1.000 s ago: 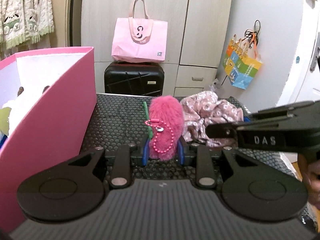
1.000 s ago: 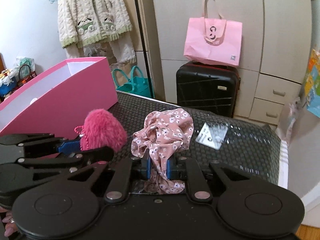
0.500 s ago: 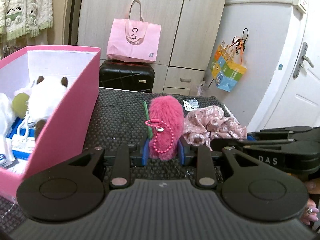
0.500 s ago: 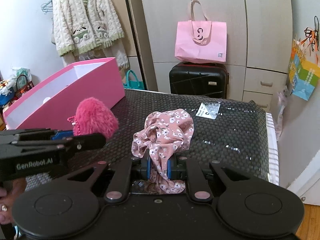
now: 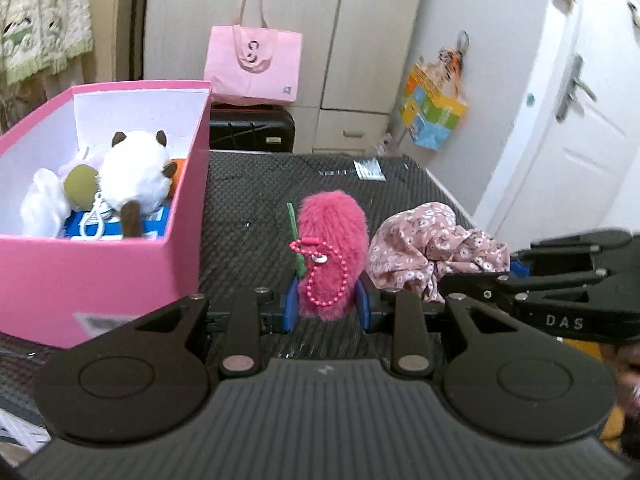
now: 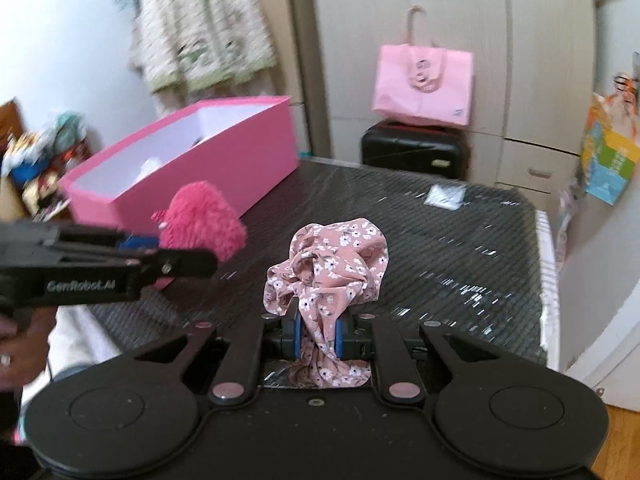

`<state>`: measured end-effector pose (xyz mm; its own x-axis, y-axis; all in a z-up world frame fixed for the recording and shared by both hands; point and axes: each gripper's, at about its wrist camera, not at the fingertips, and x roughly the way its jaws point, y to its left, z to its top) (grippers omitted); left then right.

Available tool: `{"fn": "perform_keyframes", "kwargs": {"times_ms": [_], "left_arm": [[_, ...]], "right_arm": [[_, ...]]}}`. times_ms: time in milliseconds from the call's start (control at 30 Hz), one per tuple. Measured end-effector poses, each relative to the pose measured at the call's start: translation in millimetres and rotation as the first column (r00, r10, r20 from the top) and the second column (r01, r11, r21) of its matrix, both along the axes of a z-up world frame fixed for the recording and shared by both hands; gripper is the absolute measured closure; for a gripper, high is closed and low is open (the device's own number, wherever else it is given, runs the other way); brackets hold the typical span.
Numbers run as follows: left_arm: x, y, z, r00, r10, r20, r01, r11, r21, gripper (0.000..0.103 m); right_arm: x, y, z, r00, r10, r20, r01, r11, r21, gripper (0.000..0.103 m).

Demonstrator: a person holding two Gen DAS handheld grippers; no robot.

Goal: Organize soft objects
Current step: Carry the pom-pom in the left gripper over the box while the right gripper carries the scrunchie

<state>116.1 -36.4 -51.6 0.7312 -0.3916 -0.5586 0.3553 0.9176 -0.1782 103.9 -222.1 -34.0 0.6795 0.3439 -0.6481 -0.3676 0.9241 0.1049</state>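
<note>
While both hang above the table (image 5: 248, 208), left gripper (image 5: 325, 312) clamped on pink pom-pom (image 5: 332, 248), right gripper (image 6: 316, 332) clenching floral fabric (image 6: 328, 268), pink box (image 5: 92, 276) at ten o'clock.

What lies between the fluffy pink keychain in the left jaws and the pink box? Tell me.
Only bare black mat lies between the fluffy pink keychain and the pink box. The left wrist view shows this best.
</note>
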Motion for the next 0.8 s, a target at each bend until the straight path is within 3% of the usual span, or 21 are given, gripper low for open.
{"fn": "perform_keyframes", "kwargs": {"times_ms": [100, 400, 667, 800], "left_arm": [[-14.2, 13.9, 1.9, 0.999, -0.033, -0.029, 0.033, 0.999, 0.006, 0.075], [-56.0, 74.5, 6.8, 0.998, -0.009, -0.067, 0.011, 0.999, 0.039, 0.074], [-79.4, 117.4, 21.2, 0.996, 0.086, -0.016, -0.085, 0.993, 0.077, 0.074], [-87.3, 131.6, 30.6, 0.993, 0.120, 0.020, -0.121, 0.988, 0.099, 0.074]], "right_arm": [[-12.1, 9.4, 0.9, 0.999, 0.031, -0.022, -0.031, 0.999, -0.009, 0.085], [-50.7, 38.3, 8.2, 0.990, 0.139, -0.036, -0.137, 0.990, 0.036, 0.085], [-64.0, 68.2, 14.1, 0.959, 0.276, -0.069, -0.266, 0.955, 0.131, 0.085], [-66.1, 86.4, 19.9, 0.943, 0.328, -0.051, -0.320, 0.939, 0.130, 0.084]]}}
